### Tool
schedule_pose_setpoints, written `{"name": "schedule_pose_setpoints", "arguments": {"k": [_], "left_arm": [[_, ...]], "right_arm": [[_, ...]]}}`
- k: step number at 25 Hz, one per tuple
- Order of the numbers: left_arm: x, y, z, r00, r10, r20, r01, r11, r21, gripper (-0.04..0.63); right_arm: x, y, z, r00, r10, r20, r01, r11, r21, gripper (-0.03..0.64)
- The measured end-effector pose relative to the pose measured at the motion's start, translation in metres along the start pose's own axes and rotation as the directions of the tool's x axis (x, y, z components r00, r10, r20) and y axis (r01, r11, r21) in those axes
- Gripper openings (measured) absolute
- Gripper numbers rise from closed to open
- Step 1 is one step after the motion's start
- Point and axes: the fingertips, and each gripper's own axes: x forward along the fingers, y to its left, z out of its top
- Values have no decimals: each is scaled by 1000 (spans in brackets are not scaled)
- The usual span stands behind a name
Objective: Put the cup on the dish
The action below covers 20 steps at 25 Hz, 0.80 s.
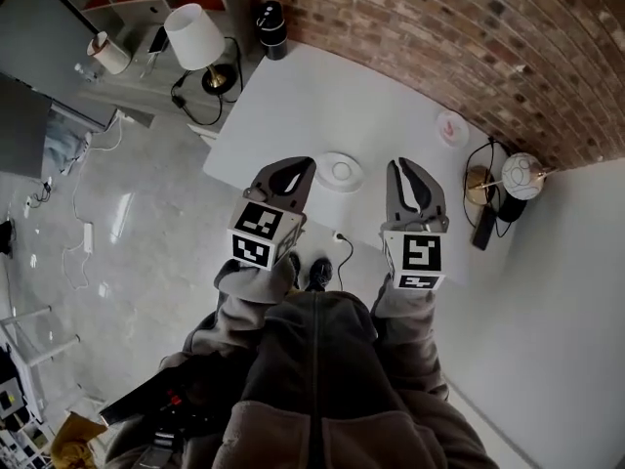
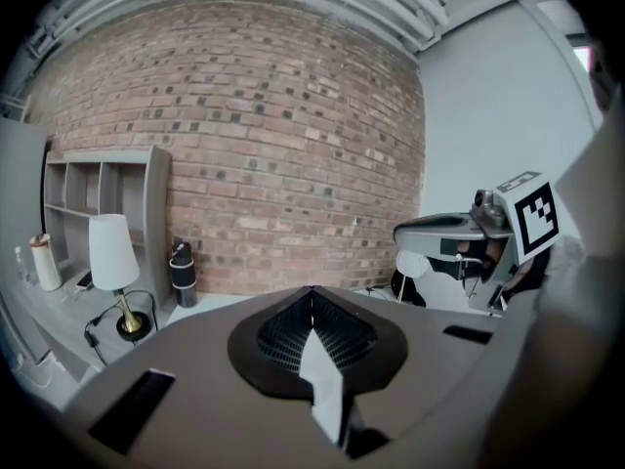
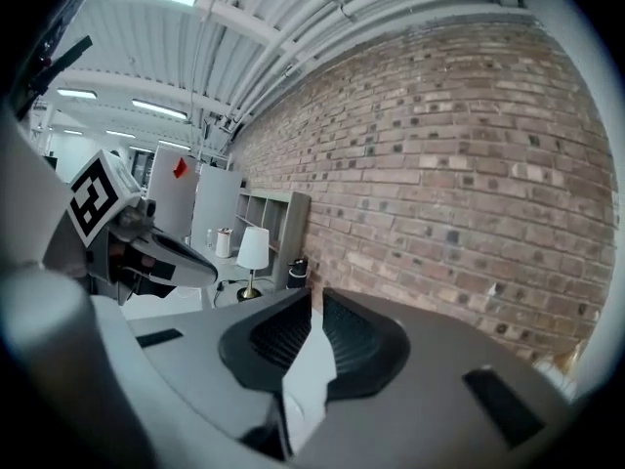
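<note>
On the white table (image 1: 322, 106) a white dish (image 1: 340, 172) lies near the front edge, between my two grippers. A small pale pink cup (image 1: 451, 127) stands apart from it, near the table's right edge. My left gripper (image 1: 296, 163) hovers just left of the dish, its jaws closed tip to tip (image 2: 312, 288) on nothing. Just right of the dish, my right gripper (image 1: 409, 165) has its jaws drawn in to a thin slit (image 3: 315, 291), also empty. Both gripper views look over the table at the brick wall, and neither shows the cup or the dish.
A white table lamp (image 1: 195, 37) and a black bottle (image 1: 271, 29) stand past the table's far left corner. A round white globe lamp (image 1: 520, 176) and cables sit off the right edge. A brick wall (image 1: 469, 37) runs behind the table.
</note>
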Motion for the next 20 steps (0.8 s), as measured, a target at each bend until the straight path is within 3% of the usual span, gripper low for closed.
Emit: {"name": "schedule_pose_setpoints", "arguments": {"k": [4,13,20], "left_arm": [[-11,-12,44,997,-21,75,17,999,44,6],[-32,-26,123,971,-75,227,39,987,158,6],[-38,-28,156,961,-80,266,24,978,208,6]], "right_arm": [[-17,-12,39,997,-40,62,41,999,-14,5],[-40,-24,103,979,-78,188,75,997,22,4],[-51,-24,142,957,-98,272,102,995,2,3]]}}
